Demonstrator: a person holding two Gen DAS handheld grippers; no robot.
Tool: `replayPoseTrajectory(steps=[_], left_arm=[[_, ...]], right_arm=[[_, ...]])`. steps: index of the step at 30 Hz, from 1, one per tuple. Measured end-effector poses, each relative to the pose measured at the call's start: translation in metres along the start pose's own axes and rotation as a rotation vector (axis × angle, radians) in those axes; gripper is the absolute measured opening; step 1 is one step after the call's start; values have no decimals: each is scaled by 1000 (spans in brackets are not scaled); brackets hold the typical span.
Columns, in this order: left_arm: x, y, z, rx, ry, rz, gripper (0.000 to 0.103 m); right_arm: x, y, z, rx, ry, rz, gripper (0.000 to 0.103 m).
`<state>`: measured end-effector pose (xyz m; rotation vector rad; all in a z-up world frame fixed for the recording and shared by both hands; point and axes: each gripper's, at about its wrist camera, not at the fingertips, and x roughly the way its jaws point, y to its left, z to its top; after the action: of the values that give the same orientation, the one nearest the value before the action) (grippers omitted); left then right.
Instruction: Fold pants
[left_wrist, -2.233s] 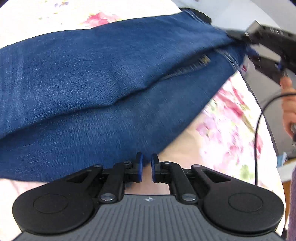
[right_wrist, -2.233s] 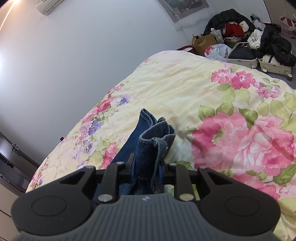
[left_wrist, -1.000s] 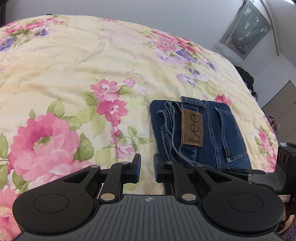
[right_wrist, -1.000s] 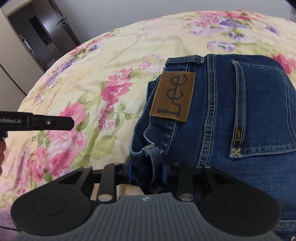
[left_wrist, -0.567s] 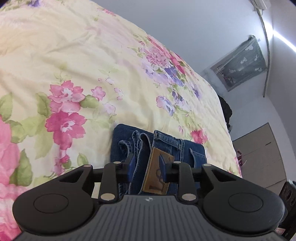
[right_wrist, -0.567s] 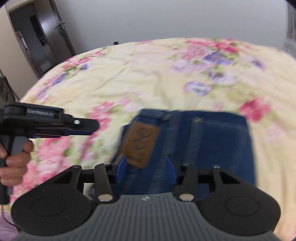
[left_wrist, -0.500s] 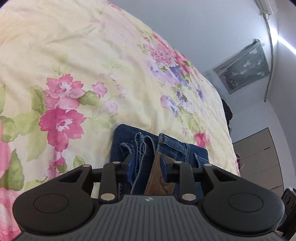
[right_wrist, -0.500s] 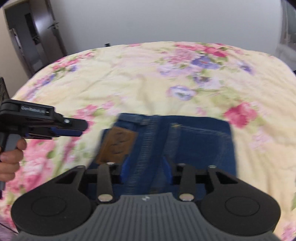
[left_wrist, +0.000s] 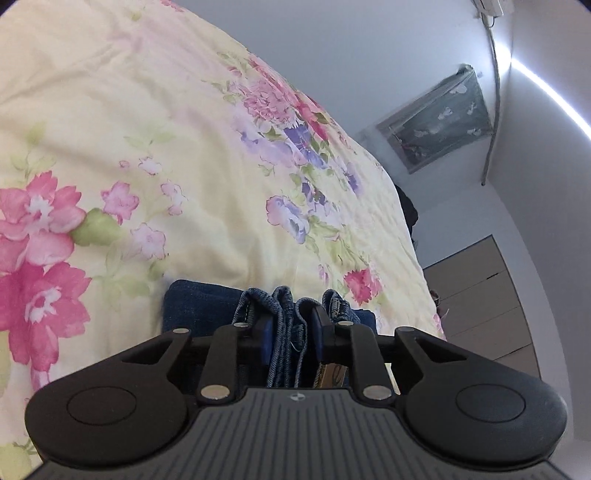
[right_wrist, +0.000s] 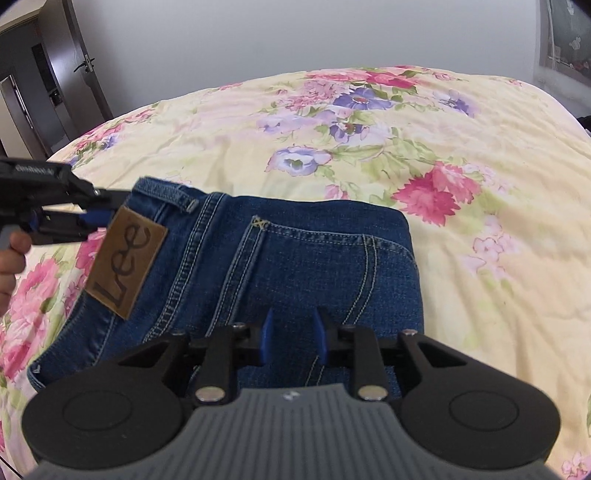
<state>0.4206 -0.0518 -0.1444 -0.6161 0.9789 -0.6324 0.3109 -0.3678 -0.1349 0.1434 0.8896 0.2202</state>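
The left gripper (left_wrist: 290, 338) is closing on the bunched waistband; the right gripper (right_wrist: 293, 338) is closing over the jeans (right_wrist: 295, 258), pinching nothing visible. Folded on the bedspread (right_wrist: 480, 129), the denim looks heavy and stiff: I'd grip thick seams.

Folded pants (right_wrist: 280, 266) lie on the bed (right_wrist: 480, 155) | left gripper (right_wrist: 94, 218) at the pants' left waistband edge, beside the label patch (right_wrist: 125, 262) | right gripper (right_wrist: 293, 338) over the pants' near edge | door (right_wrist: 74, 81) behind the bed, far left.
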Motion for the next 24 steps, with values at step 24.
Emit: replayPoseTrajectory(steps=[24], left_arm=[[31, -12, -11, 50, 32, 75, 37]], right_arm=[[10, 0, -4, 20, 17, 46, 24]])
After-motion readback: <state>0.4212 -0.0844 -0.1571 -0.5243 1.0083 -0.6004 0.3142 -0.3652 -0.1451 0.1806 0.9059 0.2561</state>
